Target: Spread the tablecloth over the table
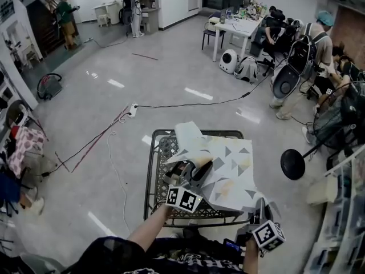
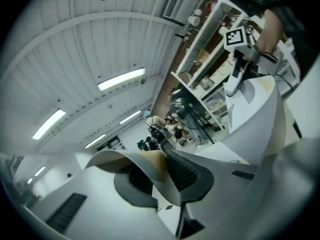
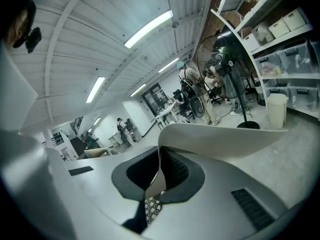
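A white tablecloth (image 1: 231, 170) printed with grey and tan triangles lies crumpled over the right part of a dark wire-mesh table (image 1: 155, 170). My left gripper (image 1: 191, 176) is over the table's middle, shut on a raised fold of the cloth (image 2: 150, 169). At the near right corner, my right gripper (image 1: 261, 213) is shut on the cloth's edge (image 3: 159, 176), which curls up and away between the pads. The left gripper view also shows the right gripper (image 2: 232, 84) on the far side of the lifted cloth. The table's left half is bare mesh.
A standing fan (image 1: 293, 164) and storage shelves (image 1: 342, 210) are close on the right. A power strip (image 1: 133, 110) and cables lie on the floor beyond the table. People (image 1: 311, 56) sit and stand round a white table (image 1: 236, 27) at the back right.
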Action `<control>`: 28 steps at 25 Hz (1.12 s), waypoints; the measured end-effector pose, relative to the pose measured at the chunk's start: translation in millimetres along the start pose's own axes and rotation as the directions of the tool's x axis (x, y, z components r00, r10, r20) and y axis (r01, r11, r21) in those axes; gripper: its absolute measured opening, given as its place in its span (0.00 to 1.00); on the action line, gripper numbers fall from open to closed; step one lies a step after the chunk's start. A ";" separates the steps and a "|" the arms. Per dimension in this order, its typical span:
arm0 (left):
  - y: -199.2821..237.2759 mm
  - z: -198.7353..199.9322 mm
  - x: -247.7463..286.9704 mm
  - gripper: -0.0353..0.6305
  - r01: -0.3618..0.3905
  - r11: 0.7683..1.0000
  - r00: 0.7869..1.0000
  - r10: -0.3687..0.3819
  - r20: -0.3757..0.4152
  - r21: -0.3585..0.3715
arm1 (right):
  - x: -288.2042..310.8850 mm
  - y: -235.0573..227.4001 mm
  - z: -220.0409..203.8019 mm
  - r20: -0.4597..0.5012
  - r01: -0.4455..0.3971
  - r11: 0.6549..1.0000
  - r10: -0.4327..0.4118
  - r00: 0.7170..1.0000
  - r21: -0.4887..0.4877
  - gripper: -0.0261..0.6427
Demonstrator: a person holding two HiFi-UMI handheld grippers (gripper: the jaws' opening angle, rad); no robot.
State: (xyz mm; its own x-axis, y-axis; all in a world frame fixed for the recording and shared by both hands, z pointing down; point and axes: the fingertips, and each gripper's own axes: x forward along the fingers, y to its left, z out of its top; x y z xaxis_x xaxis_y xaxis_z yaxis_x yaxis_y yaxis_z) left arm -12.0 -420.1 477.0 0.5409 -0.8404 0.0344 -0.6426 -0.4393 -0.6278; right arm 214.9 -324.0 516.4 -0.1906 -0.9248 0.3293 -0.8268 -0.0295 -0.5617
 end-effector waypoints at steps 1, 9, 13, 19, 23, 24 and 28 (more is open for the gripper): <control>15.0 -8.0 -14.1 0.15 -0.093 0.992 0.996 0.093 -0.008 -0.087 | 2.6 3.6 -0.8 -0.008 -0.015 1.000 0.015 1.000 0.000 0.07; 39.2 -138.7 -168.6 0.16 -0.558 0.501 0.828 0.390 -0.403 -0.661 | 11.0 81.5 -48.8 -0.165 -0.286 0.902 0.244 0.956 -0.323 0.08; 12.5 -142.6 -200.6 0.17 -0.569 0.416 0.818 0.370 -0.440 -0.709 | 3.0 63.0 -63.1 -0.211 -0.242 0.950 0.200 0.957 -0.198 0.08; -27.6 -154.3 -247.5 0.18 -0.634 0.169 0.750 0.370 -0.548 -0.754 | -10.2 28.7 -86.5 -0.267 -0.183 0.980 0.155 0.951 -0.081 0.08; -52.0 -159.8 -271.1 0.20 -0.658 0.094 0.727 0.336 -0.599 -0.747 | -18.2 15.5 -99.2 -0.304 -0.155 0.986 0.128 0.944 -0.067 0.08; -57.8 -162.2 -276.2 0.20 -0.663 0.059 0.719 0.329 -0.612 -0.746 | -18.4 10.4 -103.8 -0.319 -0.143 0.988 0.117 0.940 -0.059 0.08; -85.1 -174.1 -296.2 0.21 -0.687 0.030 0.703 0.283 -0.653 -0.726 | -24.2 -8.6 -135.1 -0.399 -0.088 0.996 0.070 0.914 -0.025 0.08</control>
State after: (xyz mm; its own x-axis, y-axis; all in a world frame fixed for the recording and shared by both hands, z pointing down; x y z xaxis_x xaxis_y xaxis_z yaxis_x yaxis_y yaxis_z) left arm -212.0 -189.1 655.6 -0.1556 -0.9222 0.3540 -0.7851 0.3330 0.5223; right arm 155.1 -250.1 615.8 -0.4436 -0.6962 0.5643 -0.8199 0.0610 -0.5692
